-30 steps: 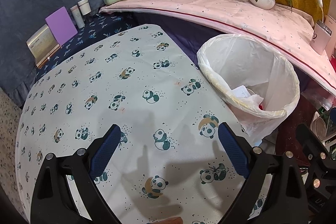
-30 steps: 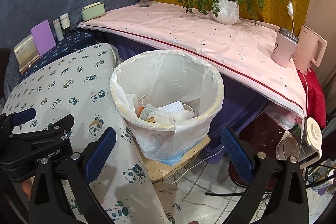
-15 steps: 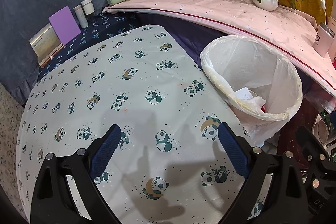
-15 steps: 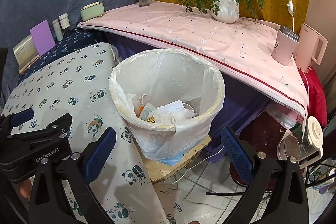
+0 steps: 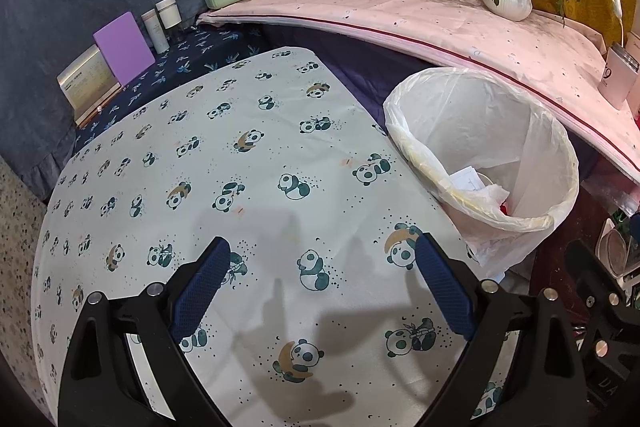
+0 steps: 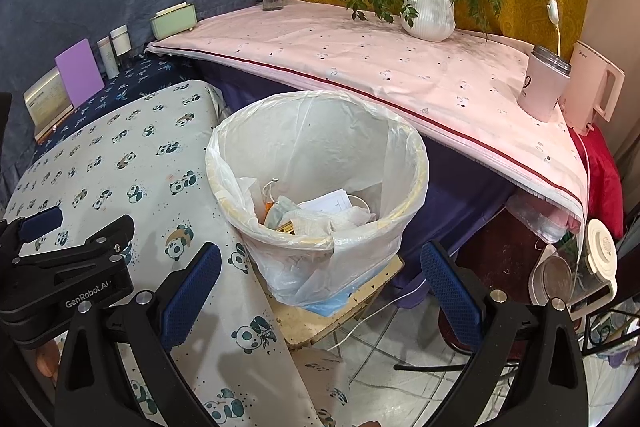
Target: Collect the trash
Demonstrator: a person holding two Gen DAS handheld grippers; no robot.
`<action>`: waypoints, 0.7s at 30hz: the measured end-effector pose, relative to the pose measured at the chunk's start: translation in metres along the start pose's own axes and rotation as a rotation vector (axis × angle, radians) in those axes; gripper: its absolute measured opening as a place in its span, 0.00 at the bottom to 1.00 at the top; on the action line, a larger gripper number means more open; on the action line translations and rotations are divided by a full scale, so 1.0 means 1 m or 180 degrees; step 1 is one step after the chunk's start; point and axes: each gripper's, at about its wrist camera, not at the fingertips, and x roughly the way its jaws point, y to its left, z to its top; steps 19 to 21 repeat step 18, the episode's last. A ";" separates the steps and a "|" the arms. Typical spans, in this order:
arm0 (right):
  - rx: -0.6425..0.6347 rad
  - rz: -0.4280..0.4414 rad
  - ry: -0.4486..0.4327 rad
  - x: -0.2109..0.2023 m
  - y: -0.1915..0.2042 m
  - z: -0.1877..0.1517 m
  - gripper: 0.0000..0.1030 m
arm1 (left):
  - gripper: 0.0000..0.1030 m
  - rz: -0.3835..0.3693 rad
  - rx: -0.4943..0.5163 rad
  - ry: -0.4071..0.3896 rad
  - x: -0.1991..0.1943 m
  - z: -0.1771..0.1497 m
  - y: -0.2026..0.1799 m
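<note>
**A:** Below the left tool (image 5: 320, 287) lies only the panda-print cloth of the worktop (image 5: 224, 163). What has changed over the last second?

**B:** Very little. Both views have crept a touch closer, and the scene sits slightly lower in the left one. Neither tool has closed on anything: the left tool's blue pads stay spread wide with bare cloth between them, and the right tool (image 6: 320, 291) is just as wide apart and empty.

**A:** So what does that mean for collecting trash?

**B:** My reading is that the collecting is done or nearly so. No loose scrap shows anywhere on the cloth, and nothing is being carried.

**A:** Where is the trash, then?

**B:** Ahead of the right tool and a little to its left, inside the trash bin (image 6: 416, 163) with its white plastic liner. Crumpled tissue and paper (image 6: 328, 213) lie in the bottom, with a bit of orange wrapper beside them. From the left tool, the bin stands ahead and to the right, just past the worktop's edge, touching or almost touching the cloth.

**A:** And the two tools relative to each other?

**B:** The left tool's black body shows at the lower left of the right wrist view, hovering over the worktop, near the right tool but apart from it.
</note>
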 end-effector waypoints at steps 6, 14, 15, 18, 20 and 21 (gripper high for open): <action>0.0005 0.0004 0.0002 0.001 0.000 0.000 0.94 | 0.86 0.0008 0.0006 -0.0009 0.000 0.000 0.000; 0.0009 0.0007 -0.0003 0.001 0.001 -0.001 0.94 | 0.86 0.0003 -0.0027 0.0008 0.002 0.000 0.002; 0.0008 0.0001 -0.0006 0.001 0.001 -0.001 0.94 | 0.86 -0.0011 -0.0026 0.0018 0.003 0.000 0.003; 0.0025 0.0008 -0.0010 0.002 0.001 0.000 0.94 | 0.86 -0.0027 -0.0029 0.0027 0.004 0.000 0.003; 0.0025 0.0008 -0.0010 0.002 0.001 0.000 0.94 | 0.86 -0.0027 -0.0029 0.0027 0.004 0.000 0.003; 0.0025 0.0008 -0.0010 0.002 0.001 0.000 0.94 | 0.86 -0.0027 -0.0029 0.0027 0.004 0.000 0.003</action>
